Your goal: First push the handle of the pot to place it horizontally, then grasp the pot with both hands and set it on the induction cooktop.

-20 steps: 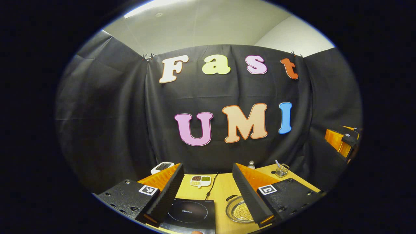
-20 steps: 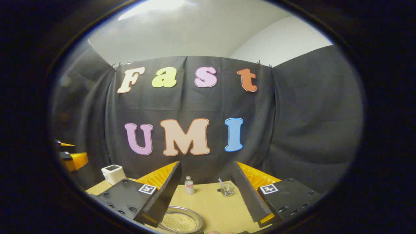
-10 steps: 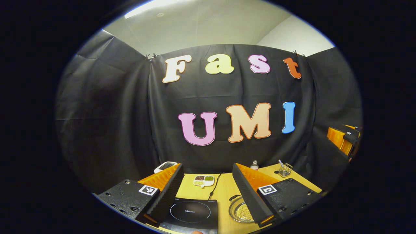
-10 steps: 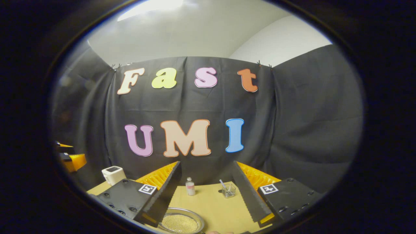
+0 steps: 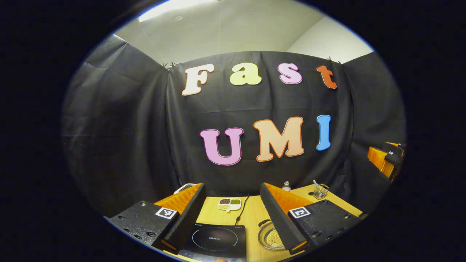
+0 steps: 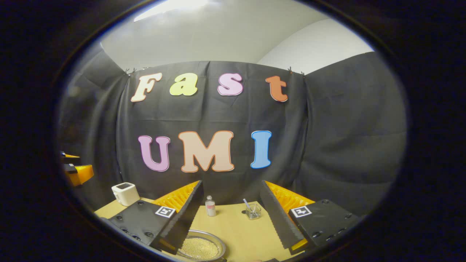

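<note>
Nothing started yet; left gripper and right gripper both spread wide, empty, up above table; pot sits right beside cooktop; next, go down, push pot handle flat.

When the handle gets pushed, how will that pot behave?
The pot looks shallow and metal-rimmed, sitting flat on the wooden table, so it will probably slide or pivot, not tip. It holds small pale beads, which likely add weight and may shift or spill if jolted.
</note>
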Demonstrator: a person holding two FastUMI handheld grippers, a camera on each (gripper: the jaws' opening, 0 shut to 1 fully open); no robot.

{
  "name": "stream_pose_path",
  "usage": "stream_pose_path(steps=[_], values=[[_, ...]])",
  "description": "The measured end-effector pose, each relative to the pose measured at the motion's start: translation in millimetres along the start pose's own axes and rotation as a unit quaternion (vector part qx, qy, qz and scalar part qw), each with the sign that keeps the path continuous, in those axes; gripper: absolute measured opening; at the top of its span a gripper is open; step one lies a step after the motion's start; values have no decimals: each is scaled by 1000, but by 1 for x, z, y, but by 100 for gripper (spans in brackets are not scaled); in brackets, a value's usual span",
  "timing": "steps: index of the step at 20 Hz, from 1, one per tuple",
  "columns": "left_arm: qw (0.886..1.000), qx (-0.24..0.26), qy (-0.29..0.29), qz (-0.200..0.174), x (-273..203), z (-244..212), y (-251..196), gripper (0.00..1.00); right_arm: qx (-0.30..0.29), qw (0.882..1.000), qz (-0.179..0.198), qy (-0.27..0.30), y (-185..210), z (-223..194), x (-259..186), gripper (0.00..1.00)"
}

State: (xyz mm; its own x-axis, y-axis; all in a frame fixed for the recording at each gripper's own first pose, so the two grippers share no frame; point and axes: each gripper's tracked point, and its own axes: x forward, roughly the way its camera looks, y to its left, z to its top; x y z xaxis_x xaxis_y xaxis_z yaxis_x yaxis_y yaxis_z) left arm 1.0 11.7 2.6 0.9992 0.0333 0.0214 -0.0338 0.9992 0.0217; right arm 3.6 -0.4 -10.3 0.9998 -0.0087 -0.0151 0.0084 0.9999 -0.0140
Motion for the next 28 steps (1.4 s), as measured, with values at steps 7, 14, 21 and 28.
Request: stream_pose_path(steps=[7, 14, 21, 28], values=[[1000, 1, -3, -5, 0, 0, 0, 96, -2, 1000, 6, 16, 6, -7, -2, 76], [1000, -1, 3, -2, 3, -4, 5, 97, -10, 999, 24, 29, 18, -17, -5, 10], [1000, 6, -4, 7, 2, 1, 13, 96, -4, 997, 47, 61, 27, -53, -5, 9], [1000, 8, -17, 21, -6, 13, 21, 96, -3, 985, 78, 154, 36, -145, -15, 9]])
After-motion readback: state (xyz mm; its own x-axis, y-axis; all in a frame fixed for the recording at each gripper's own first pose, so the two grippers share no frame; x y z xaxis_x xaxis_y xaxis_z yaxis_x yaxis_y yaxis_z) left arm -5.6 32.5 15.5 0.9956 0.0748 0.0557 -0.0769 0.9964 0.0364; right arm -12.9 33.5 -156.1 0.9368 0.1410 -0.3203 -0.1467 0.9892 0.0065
